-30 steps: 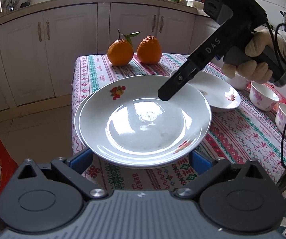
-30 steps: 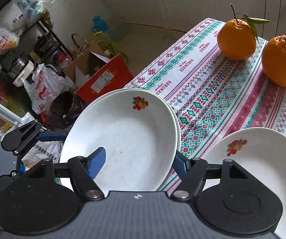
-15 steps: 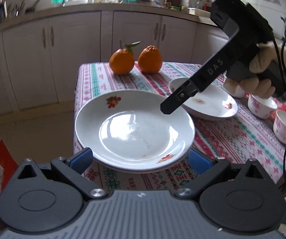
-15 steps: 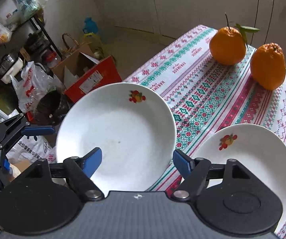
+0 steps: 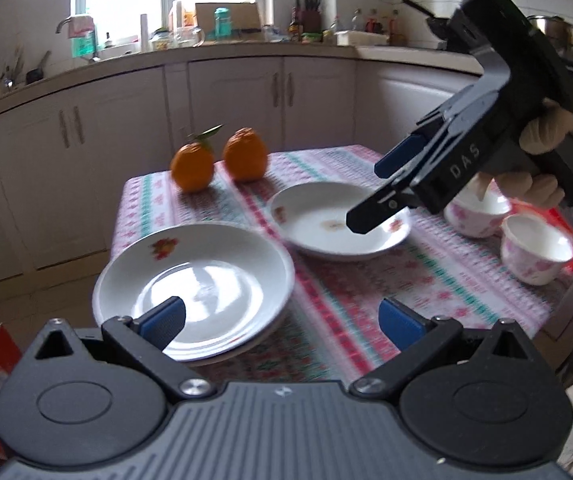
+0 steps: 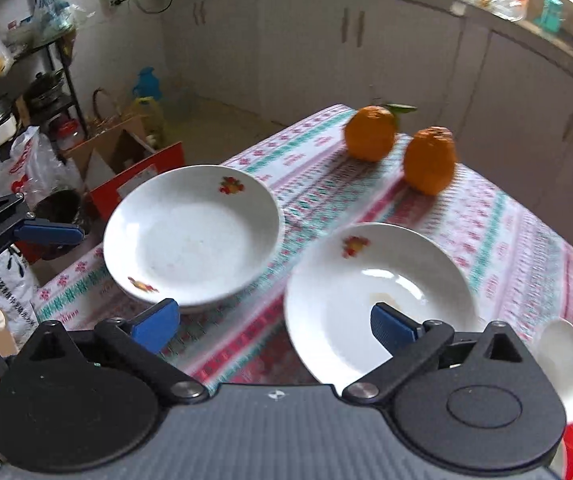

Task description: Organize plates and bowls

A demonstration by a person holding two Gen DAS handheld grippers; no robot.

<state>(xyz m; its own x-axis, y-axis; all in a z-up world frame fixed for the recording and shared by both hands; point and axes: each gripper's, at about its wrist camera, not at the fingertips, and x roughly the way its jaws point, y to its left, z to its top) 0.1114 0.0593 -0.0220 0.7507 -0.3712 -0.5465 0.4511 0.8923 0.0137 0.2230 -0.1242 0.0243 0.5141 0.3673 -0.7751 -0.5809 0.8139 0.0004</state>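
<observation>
The stacked white round ceramic plates [image 6: 192,236] have been released at the table [image 6: 526,248] corner. The right gripper [image 6: 274,324] jaws are opening wide and empty; the left gripper [image 5: 282,320] is open too, so the second white plate [image 6: 382,296] can be taken next.

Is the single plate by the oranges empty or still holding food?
Empty: the single plate shows only a small brownish smear near its centre; nothing lies in it.
</observation>
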